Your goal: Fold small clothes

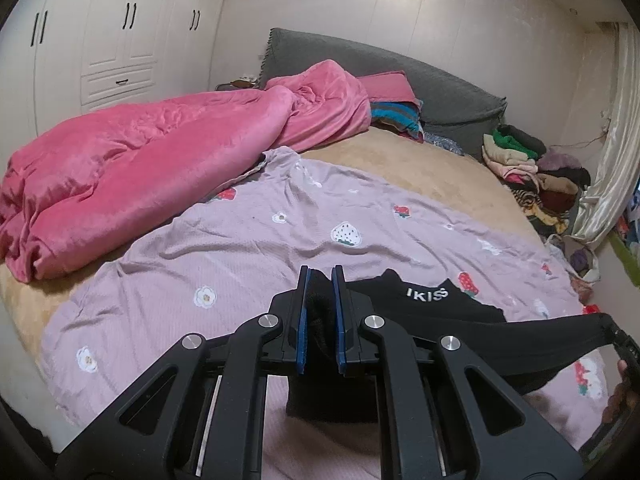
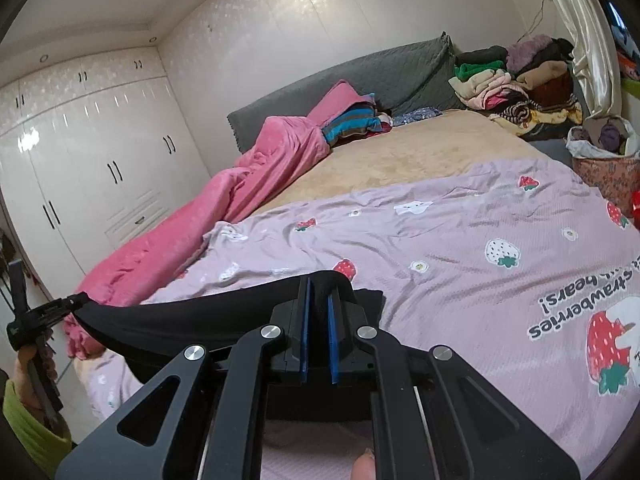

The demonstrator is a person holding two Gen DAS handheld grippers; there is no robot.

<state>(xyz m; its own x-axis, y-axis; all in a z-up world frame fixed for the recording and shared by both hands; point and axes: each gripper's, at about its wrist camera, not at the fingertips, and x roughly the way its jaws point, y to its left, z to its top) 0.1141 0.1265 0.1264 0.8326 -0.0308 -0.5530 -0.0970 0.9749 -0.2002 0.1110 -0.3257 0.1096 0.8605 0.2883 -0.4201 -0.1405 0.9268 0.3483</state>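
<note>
A small black garment (image 1: 460, 320) with white lettering is stretched between both grippers above the lilac strawberry-print sheet (image 1: 240, 248). My left gripper (image 1: 321, 276) is shut on one end of it, with black cloth bunched between the blue pads. My right gripper (image 2: 319, 286) is shut on the other end of the garment (image 2: 192, 320). The right gripper shows at the right edge of the left wrist view (image 1: 618, 340). The left gripper shows at the left edge of the right wrist view (image 2: 48, 312). The garment sags slightly between them.
A crumpled pink blanket (image 1: 140, 176) lies along the bed's left side. A grey headboard cushion (image 1: 360, 64) stands at the back. A pile of clothes (image 1: 528, 164) sits at the far right, beside a basket (image 2: 604, 152). White wardrobes (image 2: 88, 152) line the wall.
</note>
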